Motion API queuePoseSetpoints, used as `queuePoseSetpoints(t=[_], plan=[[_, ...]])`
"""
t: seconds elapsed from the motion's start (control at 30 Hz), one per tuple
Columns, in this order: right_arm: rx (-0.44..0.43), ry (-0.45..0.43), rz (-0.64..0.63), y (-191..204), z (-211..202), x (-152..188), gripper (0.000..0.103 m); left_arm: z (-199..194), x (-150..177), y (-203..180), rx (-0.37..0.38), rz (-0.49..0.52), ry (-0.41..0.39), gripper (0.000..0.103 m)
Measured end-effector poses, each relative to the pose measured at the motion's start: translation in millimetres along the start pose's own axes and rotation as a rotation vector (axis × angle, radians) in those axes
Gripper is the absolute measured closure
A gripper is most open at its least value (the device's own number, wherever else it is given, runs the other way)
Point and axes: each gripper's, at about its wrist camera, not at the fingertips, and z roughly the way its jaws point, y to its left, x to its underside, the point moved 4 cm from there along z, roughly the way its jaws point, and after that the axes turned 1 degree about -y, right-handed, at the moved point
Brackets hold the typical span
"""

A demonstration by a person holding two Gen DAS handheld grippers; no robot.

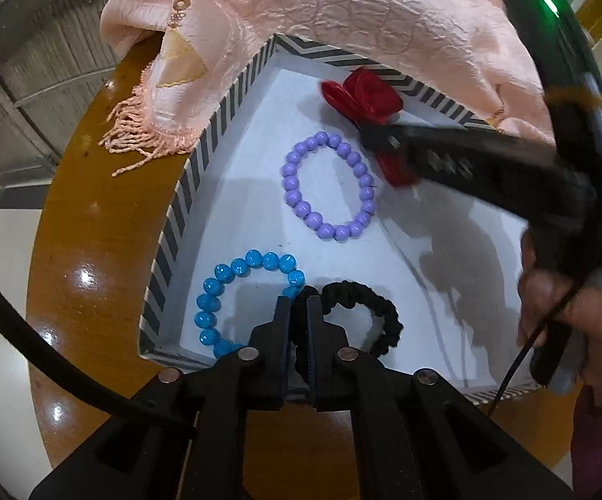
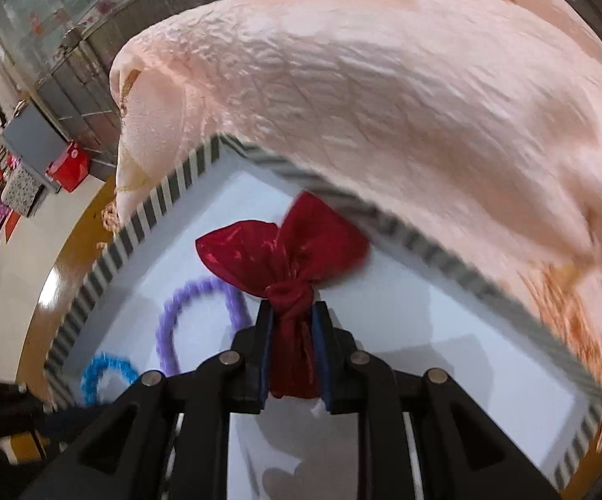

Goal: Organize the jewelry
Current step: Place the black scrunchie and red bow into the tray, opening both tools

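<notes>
Left gripper (image 1: 299, 304): fingers pressed almost together, pinching the black scrunchie (image 1: 378, 314) at its left end, low over the near part of the box floor
Black scrunchie: a gathered fabric loop, its free part curving off to the right of the fingers, just above or on the white floor; I cannot tell which
Right gripper (image 2: 292, 312): fingers closed on the red bow (image 2: 284, 250), clamping it just below the knot, with its tail squeezed between the blue pads
Red bow: shiny dark red fabric, its two loops fanned out beyond the fingertips, held near the far wall of the box; in the left wrist view it (image 1: 365, 93) shows at the far right, beside the right tool's black arm
Box (image 1: 201, 158): shallow, with a white floor and black-and-white striped walls, sitting on a glossy brown table (image 1: 88, 229)
Purple bead bracelet (image 1: 328, 185): lying flat on the floor about mid-box, left of the bow and apart from it
Blue bead bracelet (image 1: 226, 291): lying in the near left corner, its right side just beside the left gripper's fingers
Pink scarf (image 1: 301, 12): crinkled, fringed cloth heaped along the far side, draped over the box's far wall
Hand (image 1: 568, 304): at the right edge, gripping the right tool's handle
</notes>
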Motion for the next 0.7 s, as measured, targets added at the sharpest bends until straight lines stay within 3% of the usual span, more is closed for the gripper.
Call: queuePoseSetpoints(t=[0.07, 0.13, 0.23, 0.37, 0.7], plan=[[-0.002, -0.012, -0.022, 4.2, 5.0, -8.9, 0.075, -1.3, -0.6, -0.6, -0.006, 0.000, -0.015, 0.103], [-0.003, -0.010, -0.037, 7.5, 7.1, -13.1, 0.053, -3.6, -0.8, -1.2, -0.003, 0.001, -0.028, 0.103], [-0.031, -0.029, -0.025, 8.2, -3.8, -7.9, 0.052, -7.6, 0.6, 1.3, -0.009, -0.008, -0.039, 0.093], [-0.058, -0.050, 0.010, 4.0, -26.8, 6.7, 0.050, -15.7, 3.0, 6.1, -0.016, -0.014, -0.045, 0.090], [-0.035, -0.105, 0.099, -0.8, -102.2, 64.3, 0.045, -56.1, 12.0, 9.7, -0.073, 0.021, -0.138, 0.089]])
